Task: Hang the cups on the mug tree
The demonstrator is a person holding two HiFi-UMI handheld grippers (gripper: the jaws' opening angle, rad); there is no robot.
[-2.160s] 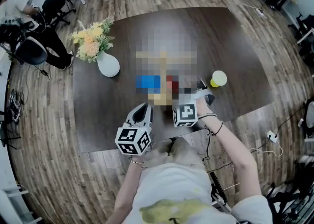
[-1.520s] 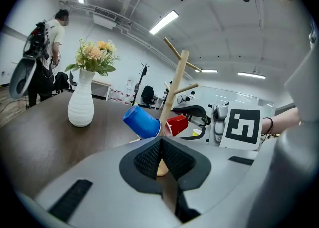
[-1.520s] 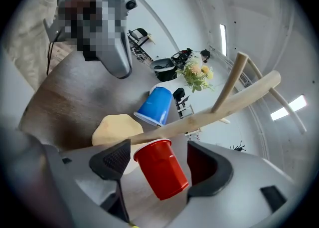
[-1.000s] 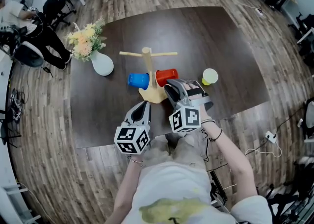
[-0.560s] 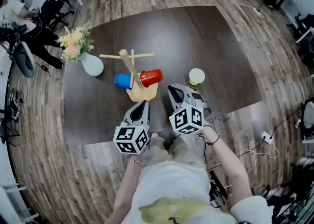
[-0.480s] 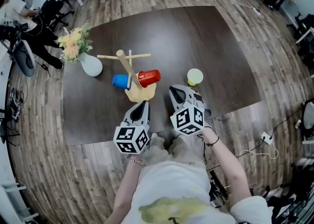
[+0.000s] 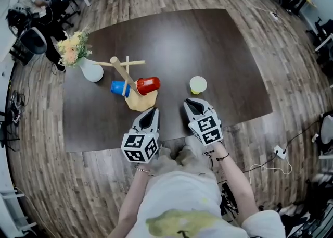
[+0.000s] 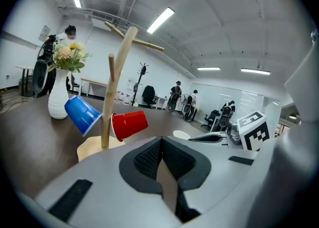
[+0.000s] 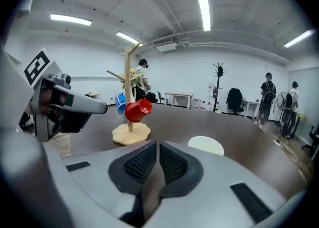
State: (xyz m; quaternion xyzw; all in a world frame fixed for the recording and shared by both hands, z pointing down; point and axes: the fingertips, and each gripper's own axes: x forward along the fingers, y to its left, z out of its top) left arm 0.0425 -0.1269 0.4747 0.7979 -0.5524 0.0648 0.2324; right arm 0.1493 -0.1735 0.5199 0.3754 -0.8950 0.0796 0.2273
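yellow cup near front edge of table

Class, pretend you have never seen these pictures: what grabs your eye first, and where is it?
The wooden mug tree on the dark table, with a red cup and a blue cup hanging low on it, stands out first. A pale yellow cup sits alone to its right, and a white vase of flowers to its left. In front, the left gripper and right gripper are shut and empty.

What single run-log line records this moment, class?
hung on mug tree: blue cup, red cup | yellow cup: on table | left tongs: shut, empty | right tongs: shut, empty
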